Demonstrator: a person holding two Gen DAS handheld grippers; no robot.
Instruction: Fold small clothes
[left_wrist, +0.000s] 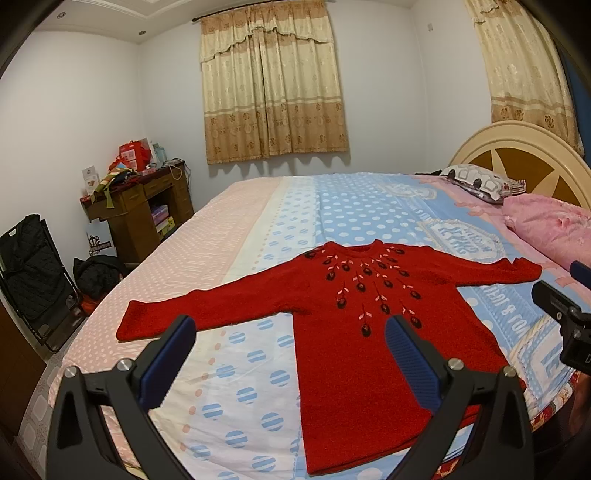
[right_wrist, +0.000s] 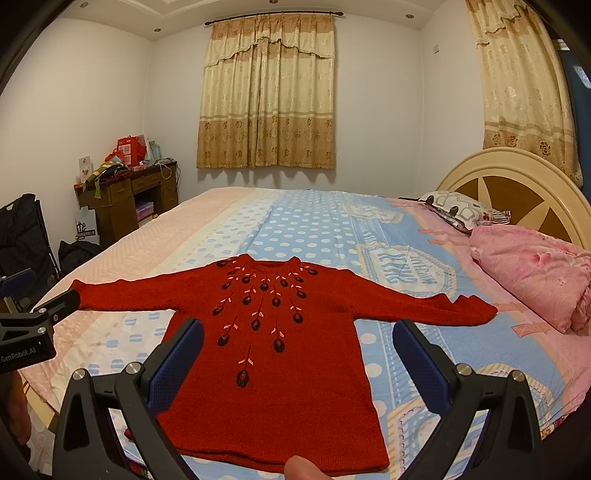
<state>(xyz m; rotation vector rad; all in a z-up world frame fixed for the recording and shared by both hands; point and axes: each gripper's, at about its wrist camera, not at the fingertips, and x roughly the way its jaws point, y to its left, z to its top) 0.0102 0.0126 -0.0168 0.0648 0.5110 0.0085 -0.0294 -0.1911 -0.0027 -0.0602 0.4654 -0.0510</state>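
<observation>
A: Red knitted sweater with dark embroidered buds and pink leaves on the chest (right_wrist: 280, 354) lies flat, face up, on the bed with the blue, white and pink dotted sheet (right_wrist: 306, 225). Both sleeves spread straight out. Nothing folded yet.

B: Axis?

A: Hem at 6 o'clock, neckline at 12. Sleeves run 9 to 3, across the body's long axis.

B: Grippers?

A: Left gripper with blue ribbed pads (left_wrist: 291, 326): fingers spread wide, nothing between them, held above the sheet. Right gripper, same build (right_wrist: 298, 334): also spread and empty, above the sweater's lower body.

B: Which is nearer what?

A: In the left wrist view the sweater body sits toward 2 o'clock of the fingers, and the left sleeve cuff (left_wrist: 127, 325) toward 10, close to the left pad. In the right wrist view the body is dead ahead and the right sleeve cuff (right_wrist: 484, 314) lies out at 2. Judgement: each gripper takes its own sleeve; the left looks the shorter reach.

B: Obstacles?

A: Sheet around the sweater is bare. Folded pink quilt (right_wrist: 535, 273) lies near the right cuff, apart from it. Grey patterned pillow (right_wrist: 458, 208) sits beyond, by the cream and brown headboard (right_wrist: 517, 177). A fingertip (right_wrist: 303, 469) shows at 6 o'clock in the right wrist view, over the hem.

B: Risk?

A: Knit is thick; a pad may catch the sheet too.
</observation>
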